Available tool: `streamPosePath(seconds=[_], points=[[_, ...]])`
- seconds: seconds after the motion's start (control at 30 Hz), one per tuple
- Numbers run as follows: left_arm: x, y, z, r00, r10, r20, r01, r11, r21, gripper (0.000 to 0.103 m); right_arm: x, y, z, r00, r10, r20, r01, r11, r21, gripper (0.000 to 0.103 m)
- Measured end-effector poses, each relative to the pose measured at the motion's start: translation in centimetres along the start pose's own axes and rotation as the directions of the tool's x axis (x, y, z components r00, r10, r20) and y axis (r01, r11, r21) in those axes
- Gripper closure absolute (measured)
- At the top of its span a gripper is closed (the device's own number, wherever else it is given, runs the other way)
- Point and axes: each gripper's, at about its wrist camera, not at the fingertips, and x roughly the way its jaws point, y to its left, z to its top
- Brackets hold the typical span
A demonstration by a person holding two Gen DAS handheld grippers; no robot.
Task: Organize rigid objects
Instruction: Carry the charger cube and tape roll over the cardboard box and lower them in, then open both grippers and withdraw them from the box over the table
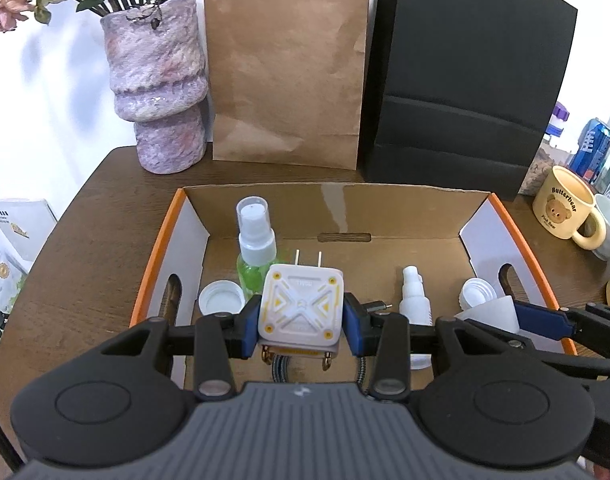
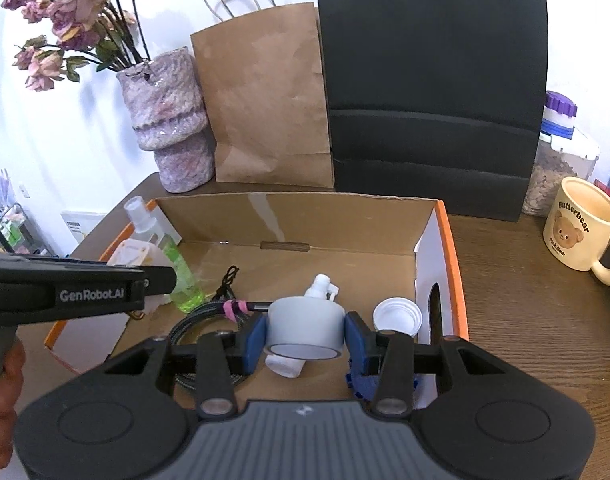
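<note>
Both tools (image 1: 301, 320) (image 2: 304, 338) clamped tight, angled down.

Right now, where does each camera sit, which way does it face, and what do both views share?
Left wrist: on the left gripper, angled down into the box; gripper shut on a charger; right gripper at right.
Right wrist: on the right gripper, same heading; shut on a tape roll; left gripper body and a hand at left.
Shared: box, vase, bags, mug.

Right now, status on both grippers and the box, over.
Left gripper shut on charger; right gripper shut on tape roll. Both over cardboard box. Bottles, caps, cable below.
</note>
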Motion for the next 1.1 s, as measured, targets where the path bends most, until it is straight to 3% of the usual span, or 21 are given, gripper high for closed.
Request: streamPosePath(seconds=[0.27, 0.33, 0.47, 0.53, 0.6, 1.1], points=[[0.2, -0.2, 0.0, 1.000, 0.000, 0.002, 0.000, 1.000, 0.024, 0.059, 0.6, -0.4, -0.4, 0.999, 0.006, -0.032, -0.006, 1.000, 0.008, 0.059], [-0.1, -0.2, -0.1, 1.000, 0.005, 0.012, -0.005, 0.999, 0.033, 0.041, 0.6, -0.4, -0.5, 0.999, 0.009, -0.039, -0.009, 1.000, 0.012, 0.056], [-0.7, -0.1, -0.1, 0.999, 0.014, 0.032, -0.015, 0.999, 0.036, 0.023, 0.4, -0.5, -0.7, 0.999, 0.004, -0.045, -0.003, 1.000, 0.016, 0.022], [-1.0, 0.2, -0.2, 0.999, 0.013, 0.040, -0.014, 1.000, 0.028, 0.008, 0.3, -0.5, -0.8, 0.999, -0.001, -0.043, 0.002, 1.000, 0.015, 0.009], [-1.4, 0.4, -0.3, 0.999, 0.003, 0.049, -0.004, 1.000, 0.018, 0.000, 0.1, -0.4, -0.8, 0.999, -0.003, -0.043, 0.004, 1.000, 0.014, 0.000], [-4.0, 0.3, -0.5, 0.998, 0.022, 0.065, -0.023, 1.000, 0.016, 0.000, -2.3, -0.4, -1.1, 0.999, -0.039, -0.022, 0.040, 0.999, 0.019, 0.000]])
